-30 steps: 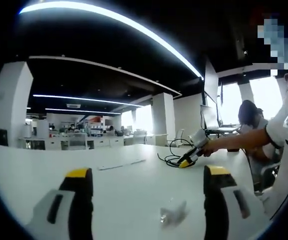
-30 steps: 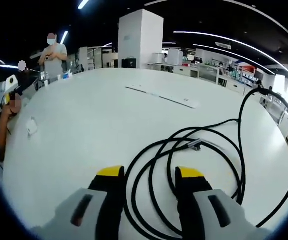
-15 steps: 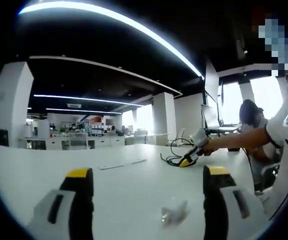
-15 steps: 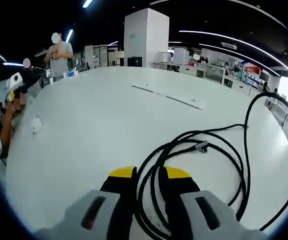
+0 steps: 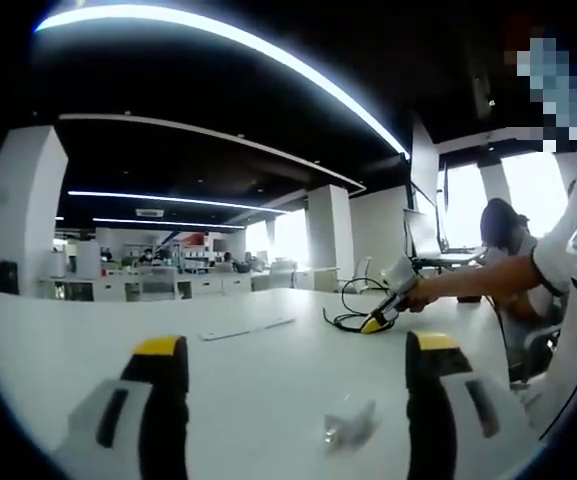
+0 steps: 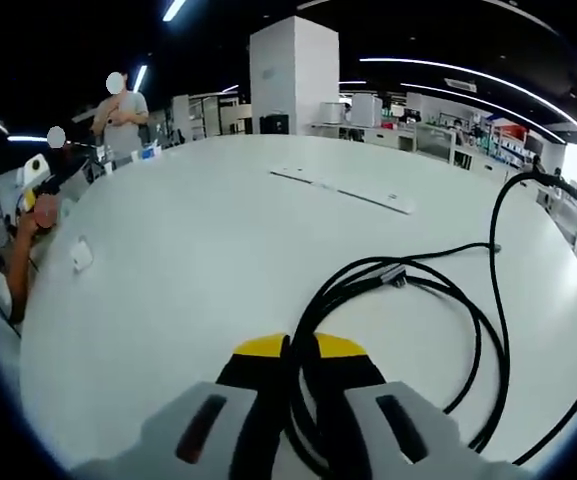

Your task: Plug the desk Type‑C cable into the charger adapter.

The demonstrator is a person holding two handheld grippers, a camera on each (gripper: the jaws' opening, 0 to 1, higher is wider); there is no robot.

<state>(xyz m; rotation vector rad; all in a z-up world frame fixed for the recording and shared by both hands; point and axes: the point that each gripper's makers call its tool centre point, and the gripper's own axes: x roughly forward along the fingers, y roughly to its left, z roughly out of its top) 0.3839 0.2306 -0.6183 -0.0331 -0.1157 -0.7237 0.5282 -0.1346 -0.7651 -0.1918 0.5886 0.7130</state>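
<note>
On the white counter [image 6: 198, 240], the right gripper [image 6: 298, 345] pinches the coiled black Type-C cable [image 6: 408, 290], its plug end [image 6: 396, 277] lying ahead. The left gripper [image 5: 293, 350] hangs wide apart over the small white charger adapter [image 5: 351, 425].

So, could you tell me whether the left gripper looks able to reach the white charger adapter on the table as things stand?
Probably yes. The left gripper is open, and the charger adapter lies on the bare white table just ahead, between its fingers, with nothing in between. The right gripper is busy, shut on the black cable.
</note>
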